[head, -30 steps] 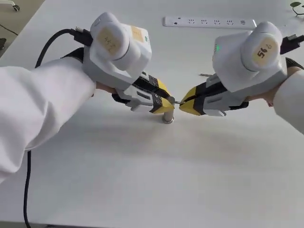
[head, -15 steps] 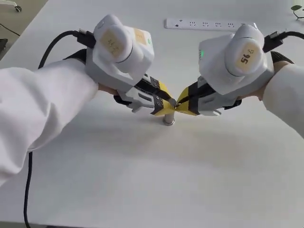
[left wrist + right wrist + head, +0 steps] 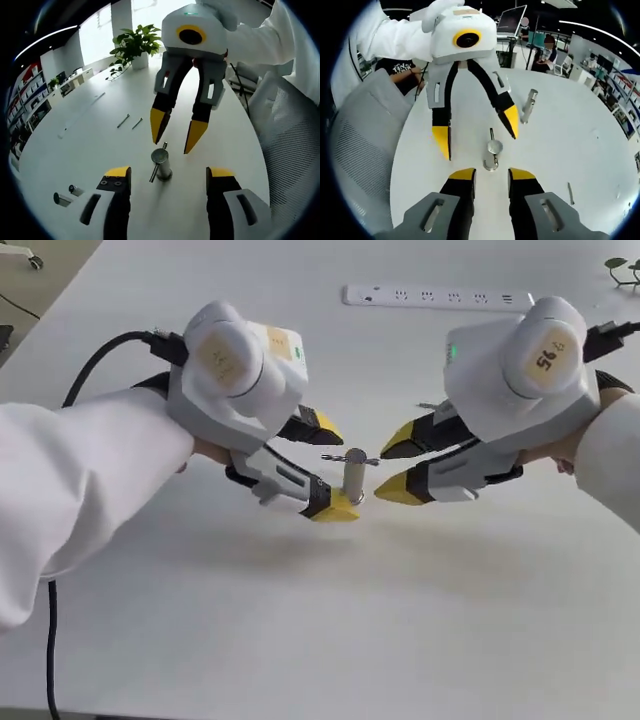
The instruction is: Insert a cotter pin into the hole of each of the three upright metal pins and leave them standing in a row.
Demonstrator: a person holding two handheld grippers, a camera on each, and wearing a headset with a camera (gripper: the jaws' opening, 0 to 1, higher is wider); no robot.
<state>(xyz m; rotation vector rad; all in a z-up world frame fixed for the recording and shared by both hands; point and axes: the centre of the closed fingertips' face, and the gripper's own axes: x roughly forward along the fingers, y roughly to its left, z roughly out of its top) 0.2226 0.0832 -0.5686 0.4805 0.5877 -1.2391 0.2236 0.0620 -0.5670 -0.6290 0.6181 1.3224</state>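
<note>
One upright metal pin point(image 3: 353, 483) stands on the white table with a cotter pin point(image 3: 350, 457) lying crosswise through its top. My left gripper point(image 3: 333, 468) is open, its yellow-tipped jaws straddling the pin from the left without touching it. My right gripper point(image 3: 383, 472) is open just to the pin's right. In the left gripper view the pin point(image 3: 161, 162) stands between my left gripper point(image 3: 169, 172) and the facing right gripper point(image 3: 172, 145). The right gripper view shows the pin point(image 3: 494, 150) ahead of my right gripper point(image 3: 491, 172), with the left gripper point(image 3: 481, 145) beyond.
Two more metal pins point(image 3: 67, 195) lie at the left. Another pin point(image 3: 529, 106) sits behind the left gripper. Loose cotter pins point(image 3: 129, 121) lie further out. A power strip point(image 3: 440, 295) runs along the far edge, a black cable point(image 3: 95, 355) trails left, and a plant point(image 3: 132, 45) stands beyond.
Both grippers were shut and pressed together at the pin's top. Both have now opened and drawn slightly apart, leaving the cotter pin through the upright pin.
</note>
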